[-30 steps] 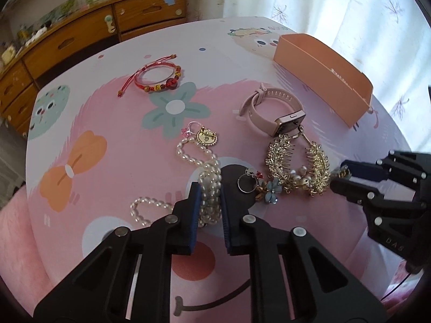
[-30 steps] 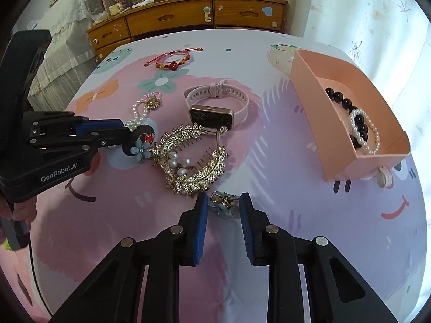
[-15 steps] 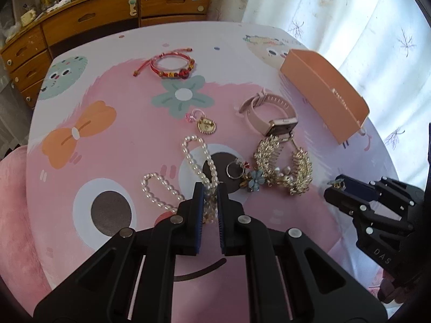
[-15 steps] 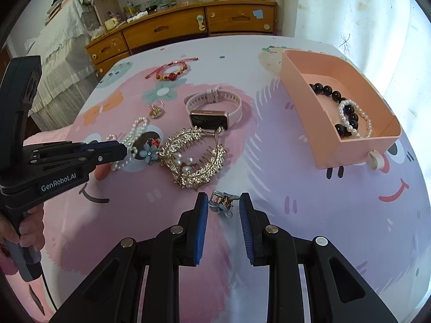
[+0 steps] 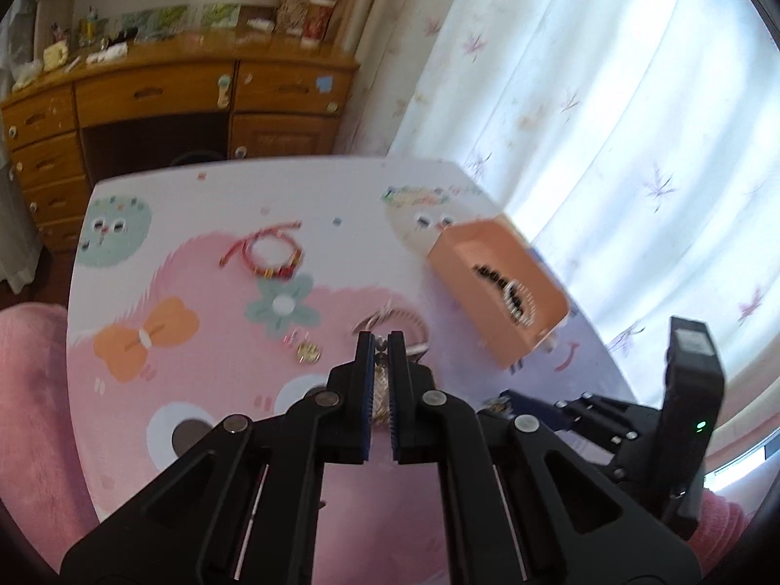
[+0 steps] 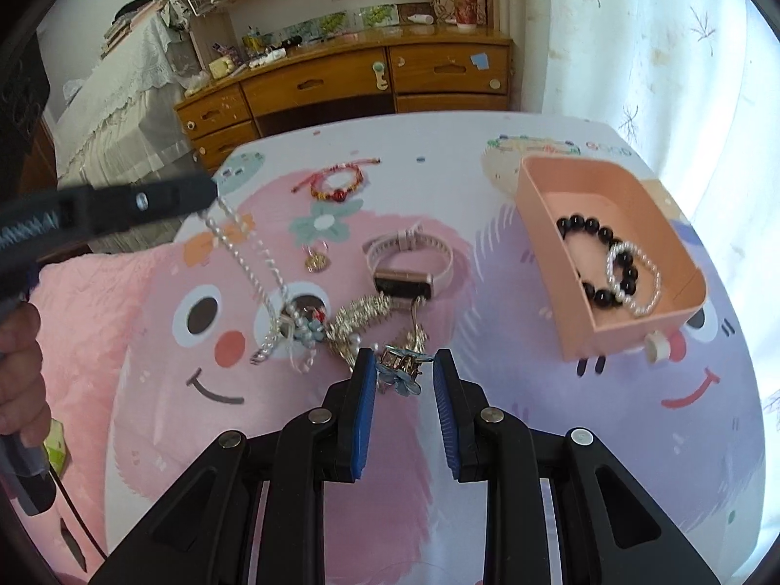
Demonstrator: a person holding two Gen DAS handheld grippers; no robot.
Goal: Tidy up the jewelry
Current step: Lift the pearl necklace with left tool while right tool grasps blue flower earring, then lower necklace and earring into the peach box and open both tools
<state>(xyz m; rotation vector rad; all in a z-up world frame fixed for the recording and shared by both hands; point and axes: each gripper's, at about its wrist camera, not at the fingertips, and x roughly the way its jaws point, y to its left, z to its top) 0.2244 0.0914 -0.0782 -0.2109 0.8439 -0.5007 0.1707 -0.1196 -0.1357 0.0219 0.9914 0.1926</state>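
Note:
My left gripper [image 5: 381,341] is shut on a pearl necklace [image 6: 243,253] and holds it well above the table; the strand hangs from its tip [image 6: 204,192] down to the cloth. My right gripper [image 6: 404,365] is shut on a small blue flower hair clip [image 6: 402,365] and holds it above the table. The pink box [image 6: 541,243] at the right holds a black bead bracelet [image 6: 592,263] and a small pearl bracelet [image 6: 633,278]. A pink watch [image 6: 409,263], a gold hair comb [image 6: 360,317], a gold charm [image 6: 317,261] and a red cord bracelet [image 6: 339,183] lie on the cloth.
The round table has a pink cartoon cloth [image 6: 438,463]. A blue flower piece with a ring [image 6: 304,326] lies by the comb. A wooden dresser [image 6: 341,83] stands behind the table, a curtain [image 6: 658,48] at the right, a pink cushion [image 5: 29,414] at the left.
My left gripper has lifted the pearl necklace off the cloth and swung up and to the right. My right gripper has risen with the flower clip.

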